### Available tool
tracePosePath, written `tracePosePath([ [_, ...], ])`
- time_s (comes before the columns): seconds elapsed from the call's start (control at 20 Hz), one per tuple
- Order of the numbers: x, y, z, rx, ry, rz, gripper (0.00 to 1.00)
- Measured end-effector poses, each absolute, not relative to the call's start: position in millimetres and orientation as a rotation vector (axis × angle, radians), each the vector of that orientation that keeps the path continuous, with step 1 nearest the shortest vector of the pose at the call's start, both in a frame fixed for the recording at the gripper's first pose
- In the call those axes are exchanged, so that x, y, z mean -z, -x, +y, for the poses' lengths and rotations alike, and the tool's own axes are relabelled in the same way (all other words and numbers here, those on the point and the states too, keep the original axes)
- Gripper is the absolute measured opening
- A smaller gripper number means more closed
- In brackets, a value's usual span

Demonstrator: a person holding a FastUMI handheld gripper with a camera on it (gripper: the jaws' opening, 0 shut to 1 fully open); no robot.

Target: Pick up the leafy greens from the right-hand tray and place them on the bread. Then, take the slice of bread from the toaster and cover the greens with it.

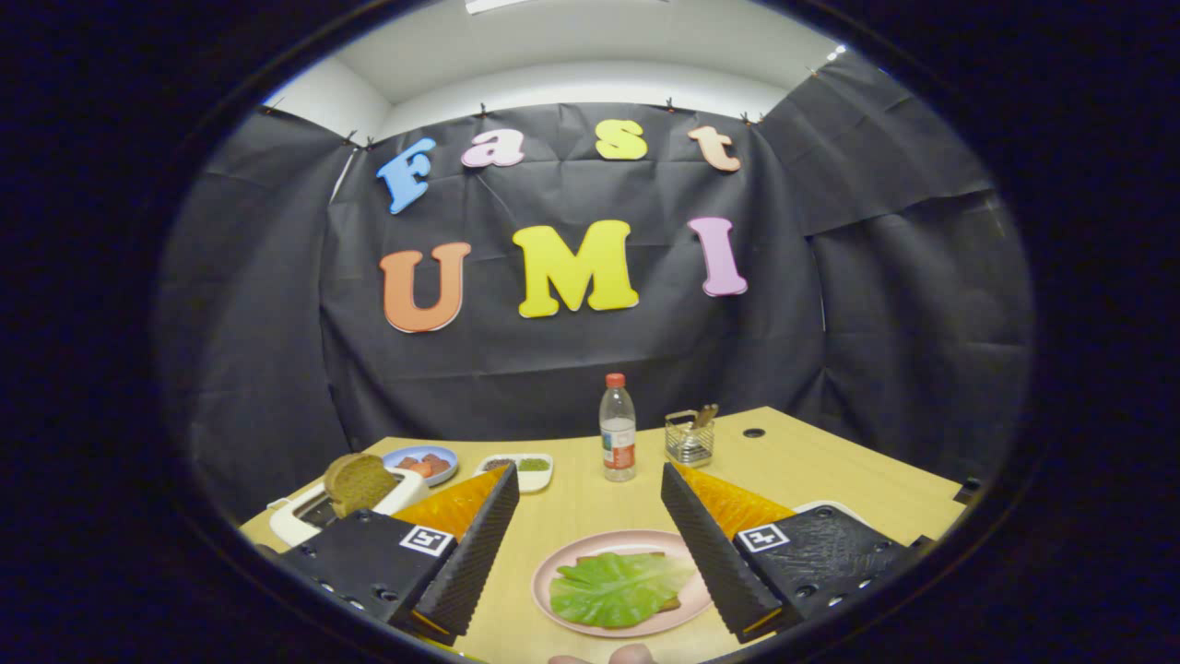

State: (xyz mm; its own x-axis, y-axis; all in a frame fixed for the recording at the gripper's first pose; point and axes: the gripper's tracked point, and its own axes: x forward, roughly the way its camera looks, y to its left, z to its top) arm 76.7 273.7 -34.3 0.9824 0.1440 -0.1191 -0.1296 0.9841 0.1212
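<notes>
hand-held gripper (pixel 590 544) spread wide and holding nothing, fingers parted either side of the pink plate (pixel 553 576) on the counter (pixel 590 489). leafy greens (pixel 616 586) already lying flat on the bread (pixel 671 604) on that plate, bread mostly hidden beneath, just a brown edge peeking out. first half looks done, then; next up, by judgement, the slice of bread (pixel 358 481) standing upright out of the toaster (pixel 293 526), off beyond the left finger.

to do it well: swing left and a little forward, keeping the fingers wide until they straddle the slice. line up so the pads meet its two flat faces, not its crust edges. close gently, since bread likely crushes or tears under a hard squeeze. lift straight up to clear the slot, or the toaster may drag along. carry low across to the plate, tip flat over the greens, let go close to the leaf so it doesn't shift.

worth minding: blue dish (pixel 424 461), white tray (pixel 530 470) and bottle (pixel 618 429) stand just behind the route; wire holder (pixel 690 441) further right, well clear.
</notes>
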Motion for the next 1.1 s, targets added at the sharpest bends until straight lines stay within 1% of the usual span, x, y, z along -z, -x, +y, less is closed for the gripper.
tracePosePath([
  [0.3, 33.3, -57.0, 379.4, -0.271, -0.121, 0.146, 0.96],
  [0.55, 55.7, -59.0, 427.2, -0.299, -0.100, 0.214, 0.96],
  [0.8, 76.1, -71.0, 444.4, -0.286, -0.084, 0.296, 0.96],
  [1.0, 91.2, -82.2, 456.9, -0.288, -0.067, 0.358, 0.85],
  [1.05, 96.9, -81.9, 462.4, -0.299, -0.068, 0.380, 0.78],
  [1.1, 99.8, -82.6, 466.7, -0.308, -0.067, 0.393, 0.74],
])
